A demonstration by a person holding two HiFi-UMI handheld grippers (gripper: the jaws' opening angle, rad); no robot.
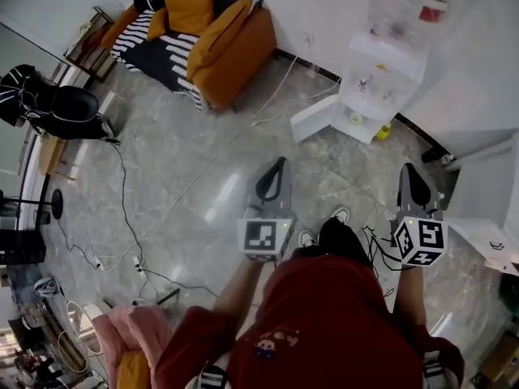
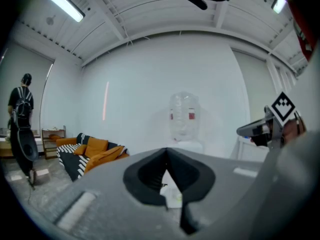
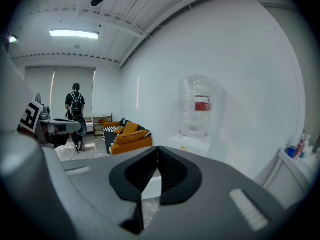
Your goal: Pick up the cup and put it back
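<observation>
Barely begun, judging by this: no pickup yet, so grab and put-back both left to do. Both tongs pinched fully together with nothing in them, left gripper and right gripper pointed toward the water dispenser. Probably the cup down in its open lower compartment, well apart from both tongs: small whitish-green blob, too tiny to swear on. Count: two grippers, one dispenser, one possible cup, one orange sofa.

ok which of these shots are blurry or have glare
Head view: the water bottle at the top edge is smeared, and the floor carries a pale glare patch. Left gripper view: the ceiling light is blown out, the far wall hazy. Right gripper view: fisheye bends straight edges.
</observation>
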